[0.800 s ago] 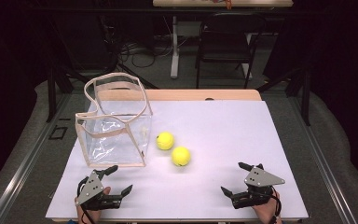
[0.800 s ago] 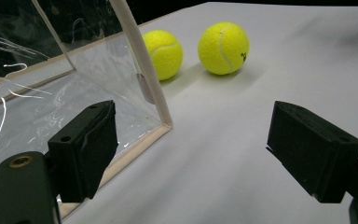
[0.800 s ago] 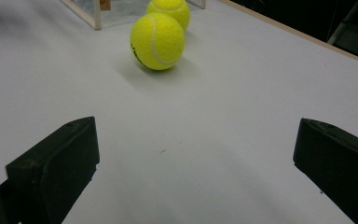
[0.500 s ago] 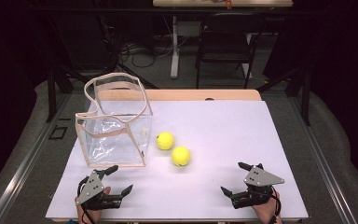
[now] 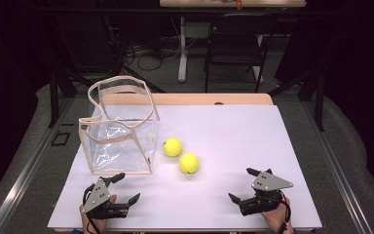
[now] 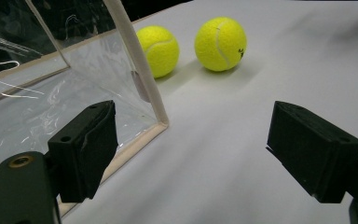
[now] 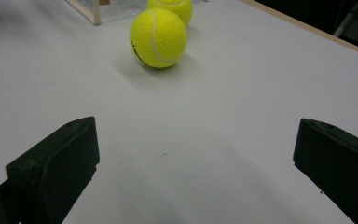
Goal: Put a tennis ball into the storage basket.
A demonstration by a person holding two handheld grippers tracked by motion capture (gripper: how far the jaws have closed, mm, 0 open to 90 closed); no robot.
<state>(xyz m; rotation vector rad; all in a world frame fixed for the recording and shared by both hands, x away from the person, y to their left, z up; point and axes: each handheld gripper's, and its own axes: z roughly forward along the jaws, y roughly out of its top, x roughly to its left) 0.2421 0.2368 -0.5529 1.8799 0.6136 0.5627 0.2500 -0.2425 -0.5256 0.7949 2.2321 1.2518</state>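
Note:
Two yellow tennis balls lie mid-table: one (image 5: 172, 146) beside the bag, the other (image 5: 189, 163) a little nearer. A clear plastic bag with tan trim (image 5: 119, 129) stands upright and open-topped at the left. My left gripper (image 5: 119, 188) rests open near the front left edge, just in front of the bag's near corner (image 6: 161, 122); both balls (image 6: 159, 49) (image 6: 220, 43) lie beyond its jaws. My right gripper (image 5: 241, 184) sits open at the front right, empty, facing the nearer ball (image 7: 158, 38) with the other ball (image 7: 175, 8) behind it.
The white tabletop (image 5: 233, 136) has bare room between and ahead of the grippers. A tan table edge (image 5: 214, 99) runs along the back. Beyond it stand a dark chair (image 5: 236, 46) and a desk leg with cables on the floor.

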